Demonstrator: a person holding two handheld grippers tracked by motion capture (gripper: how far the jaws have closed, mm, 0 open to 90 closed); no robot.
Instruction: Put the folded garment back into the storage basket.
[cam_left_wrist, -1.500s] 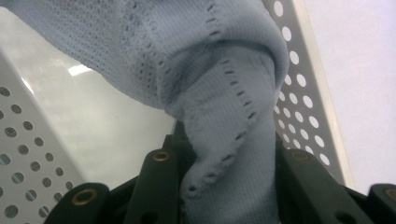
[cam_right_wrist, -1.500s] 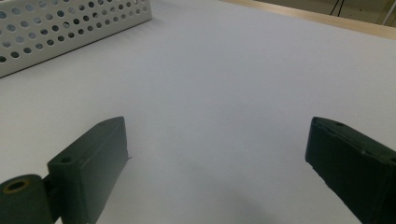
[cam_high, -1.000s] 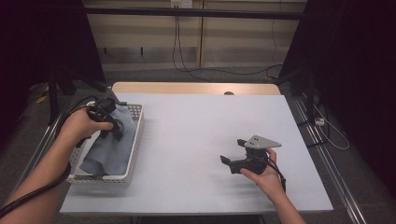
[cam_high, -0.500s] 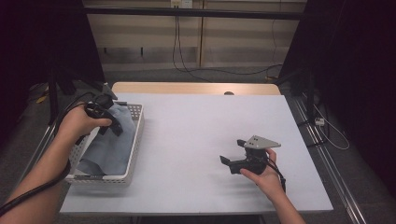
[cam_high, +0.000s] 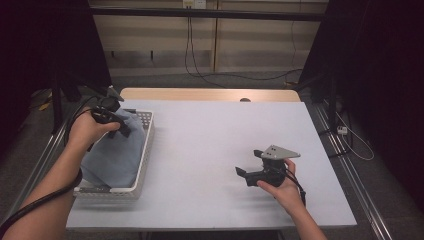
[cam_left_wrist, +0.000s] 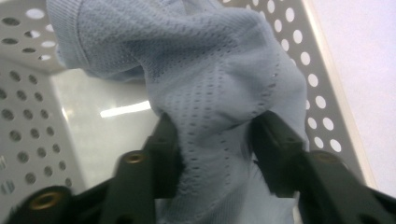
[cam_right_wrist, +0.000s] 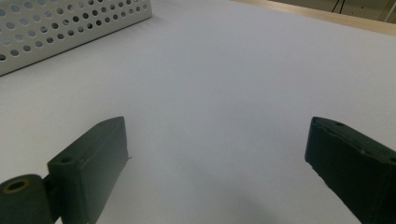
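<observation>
A light blue knitted cloth (cam_high: 112, 155) lies bunched in a white perforated basket (cam_high: 145, 150) at the table's left. My left gripper (cam_high: 119, 128) reaches into the basket at its far end. In the left gripper view its jaws have just been closing and now pinch a raised fold of the cloth (cam_left_wrist: 210, 60) between them (cam_left_wrist: 215, 126), with the basket wall (cam_left_wrist: 322, 84) behind. My right gripper (cam_high: 248, 162) rests in a hand low over the table at the right, open, with nothing between its jaws (cam_right_wrist: 217, 135).
The white tabletop (cam_high: 215, 135) stretches bare between the basket and the right gripper. A corner of the basket (cam_right_wrist: 70, 23) shows at the top left of the right gripper view. Dark curtains and cables lie beyond the far edge.
The left gripper has shifted a little over the far end of the basket, and the cloth now stands bunched up under it. The right hand has stayed in place.
</observation>
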